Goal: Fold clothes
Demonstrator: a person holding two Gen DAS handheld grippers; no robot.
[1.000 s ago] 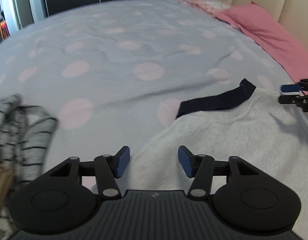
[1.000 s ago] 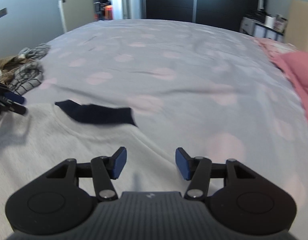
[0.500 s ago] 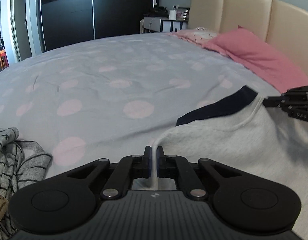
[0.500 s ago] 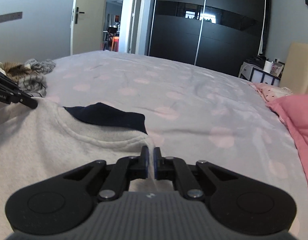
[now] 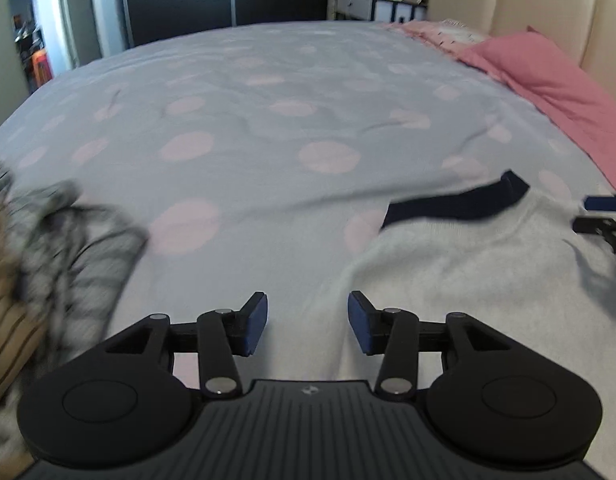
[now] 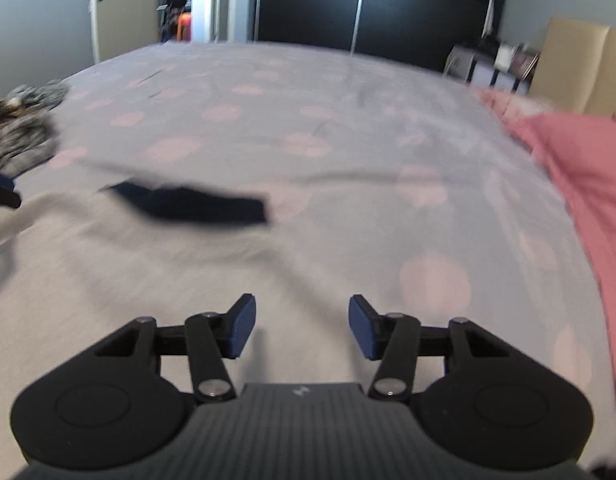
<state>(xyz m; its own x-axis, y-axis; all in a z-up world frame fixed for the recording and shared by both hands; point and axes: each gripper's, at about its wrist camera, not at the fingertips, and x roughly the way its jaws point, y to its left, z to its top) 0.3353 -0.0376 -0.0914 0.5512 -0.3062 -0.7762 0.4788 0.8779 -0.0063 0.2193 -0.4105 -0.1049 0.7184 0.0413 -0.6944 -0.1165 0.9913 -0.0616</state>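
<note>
**Grey sweater flat on the bed, both grippers empty above it**

We start with the grey sweater: it lies spread on the dotted bedspread, near us, with its dark blue collar band at the far edge, pointing toward the middle of the bed. In the right wrist view the same sweater fills the lower left, and the band looks slightly rumpled, though blur hides the detail.

Our left gripper hangs over the sweater's left edge with its fingers apart and nothing between them. Our right gripper hangs over the right edge, fingers likewise apart and empty. Each one's tip shows at the border of the other's view.

We judge the step to be laying the sweater out or setting a fold, but the pictures fit either a garment just flattened for folding or one between two folds, so we cannot say how far along it is. Whatever grip follows calls for pinching one layer of soft knit cleanly at both sides and moving the two hands evenly, or the cloth will skew.

Farther out, a heap of striped clothes sits at the left, and a pink pillow rests against the headboard.
</note>
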